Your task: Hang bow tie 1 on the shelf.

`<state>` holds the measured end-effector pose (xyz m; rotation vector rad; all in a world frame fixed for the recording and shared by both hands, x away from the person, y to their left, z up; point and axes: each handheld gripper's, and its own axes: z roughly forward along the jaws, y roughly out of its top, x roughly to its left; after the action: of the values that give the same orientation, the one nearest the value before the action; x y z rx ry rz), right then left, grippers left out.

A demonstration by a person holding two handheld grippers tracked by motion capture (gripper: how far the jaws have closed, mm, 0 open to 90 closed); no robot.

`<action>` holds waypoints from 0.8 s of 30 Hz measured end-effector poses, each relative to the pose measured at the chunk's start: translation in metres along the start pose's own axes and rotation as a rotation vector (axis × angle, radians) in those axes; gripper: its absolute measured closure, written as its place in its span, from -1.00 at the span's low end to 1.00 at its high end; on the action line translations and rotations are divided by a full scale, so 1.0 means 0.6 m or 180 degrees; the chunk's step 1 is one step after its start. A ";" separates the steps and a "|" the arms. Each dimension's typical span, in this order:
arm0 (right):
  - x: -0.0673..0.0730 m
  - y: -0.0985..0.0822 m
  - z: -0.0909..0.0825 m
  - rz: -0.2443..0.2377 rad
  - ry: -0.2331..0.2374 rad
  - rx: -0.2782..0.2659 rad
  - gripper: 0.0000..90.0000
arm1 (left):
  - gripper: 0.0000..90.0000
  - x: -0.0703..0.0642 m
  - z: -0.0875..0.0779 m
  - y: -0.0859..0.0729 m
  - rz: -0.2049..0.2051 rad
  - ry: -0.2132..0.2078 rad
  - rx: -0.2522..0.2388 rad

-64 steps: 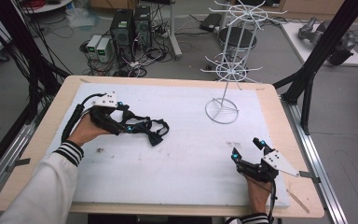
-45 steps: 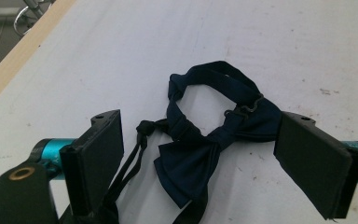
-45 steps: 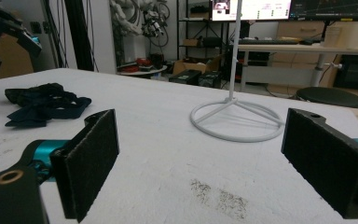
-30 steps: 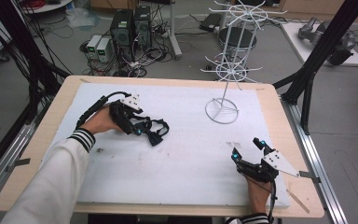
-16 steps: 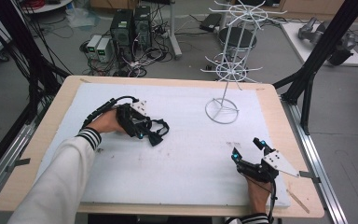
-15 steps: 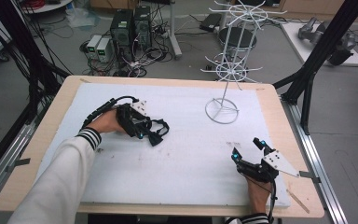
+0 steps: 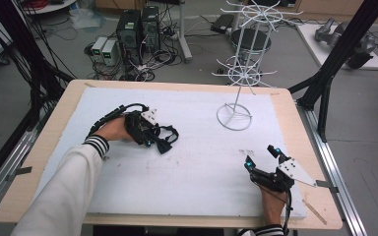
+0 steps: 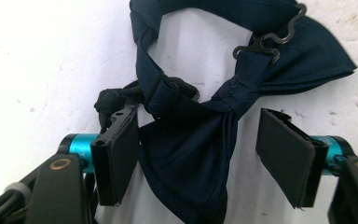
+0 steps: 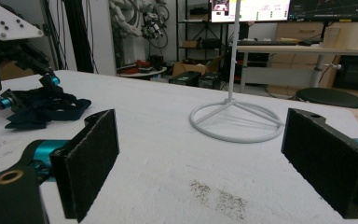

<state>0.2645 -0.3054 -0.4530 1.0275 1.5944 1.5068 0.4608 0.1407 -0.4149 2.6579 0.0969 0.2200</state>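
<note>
A navy bow tie (image 7: 169,138) with its strap and metal hook lies on the white foam board (image 7: 202,172), left of centre. My left gripper (image 7: 156,141) is lowered over it and open. In the left gripper view the bow tie (image 8: 191,140) lies between the two pads: the left pad (image 8: 119,156) touches the edge of the cloth, the right pad (image 8: 284,156) stands apart from it. My right gripper (image 7: 260,155) rests open near the front right of the board, with nothing between its pads (image 9: 91,161). The bow tie (image 9: 46,109) is also seen far to the left in the right gripper view.
A white wire display stand (image 7: 235,117) with hooked arms rises from a ring base at the back right of the board; its base (image 9: 237,122) lies ahead of my right gripper. Black frame posts flank the wooden table (image 7: 295,123). Computers and cables sit on the floor behind.
My left gripper has moved right across the board until its jaws straddle the bow tie. The right gripper has stayed still.
</note>
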 end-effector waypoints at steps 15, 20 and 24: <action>0.000 0.000 0.000 -0.0007 -0.0006 -0.0003 -0.77 | 0.10 0.002 -0.001 -0.001 -0.0038 -0.0043 0.0082; 0.000 0.000 0.000 -0.0021 0.0002 -0.0007 -0.77 | 0.17 0.002 -0.002 0.000 -0.0037 -0.0057 0.0081; 0.000 0.000 0.000 -0.0013 -0.0004 -0.0009 -0.77 | 0.27 0.002 -0.003 0.000 -0.0046 -0.0072 0.0086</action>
<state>0.2648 -0.3053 -0.4529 1.0226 1.5922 1.5051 0.4615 0.1418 -0.4133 2.6851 0.1127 0.1850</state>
